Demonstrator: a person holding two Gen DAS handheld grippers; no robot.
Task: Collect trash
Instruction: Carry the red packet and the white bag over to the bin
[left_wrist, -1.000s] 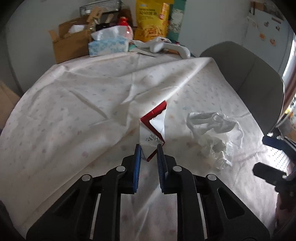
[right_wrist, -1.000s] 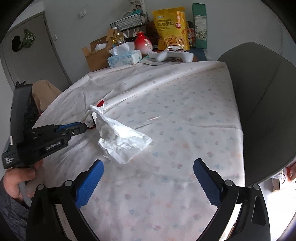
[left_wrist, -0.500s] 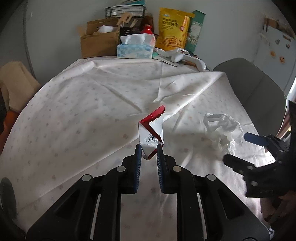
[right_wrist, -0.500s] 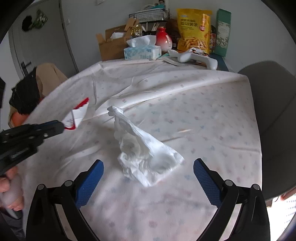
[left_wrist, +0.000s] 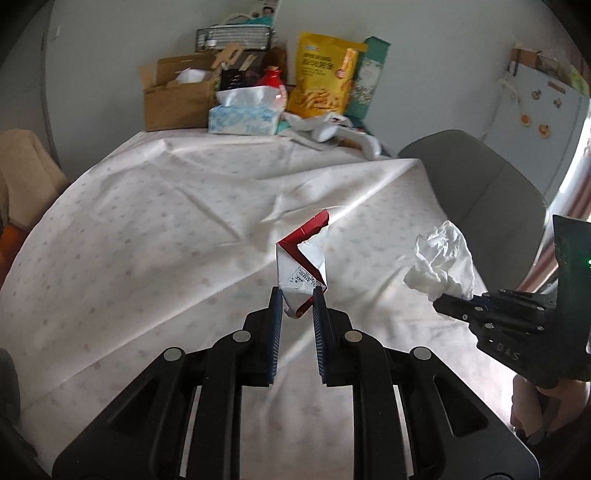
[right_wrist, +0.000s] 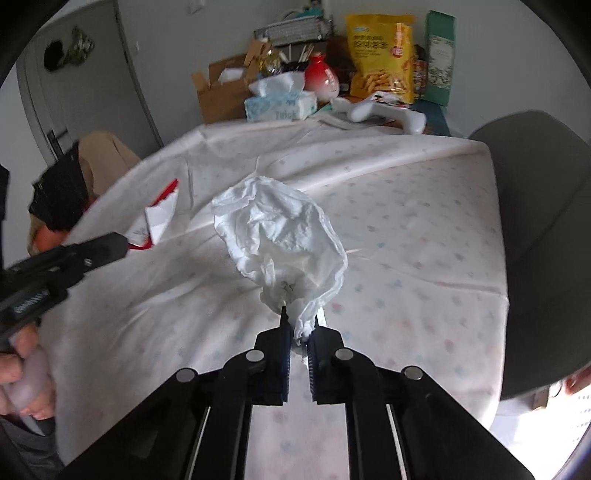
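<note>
My left gripper (left_wrist: 297, 303) is shut on a torn red and white carton (left_wrist: 303, 263) and holds it above the tablecloth. The carton also shows in the right wrist view (right_wrist: 159, 218), at the tip of the left gripper (right_wrist: 123, 243). My right gripper (right_wrist: 298, 328) is shut on a crumpled white tissue (right_wrist: 284, 236), lifted off the table. In the left wrist view the tissue (left_wrist: 441, 266) hangs from the right gripper (left_wrist: 443, 304) at the right edge.
A table with a white patterned cloth (left_wrist: 147, 221) fills both views. At its far end stand a cardboard box (left_wrist: 177, 96), a tissue box (left_wrist: 243, 114), a red vase (right_wrist: 321, 77), a yellow snack bag (left_wrist: 325, 85) and a white controller (right_wrist: 388, 110). A grey chair (right_wrist: 546, 229) stands at the right.
My right gripper has closed on the tissue and lifted it off the table. My left gripper has kept hold of the carton and risen with it.
</note>
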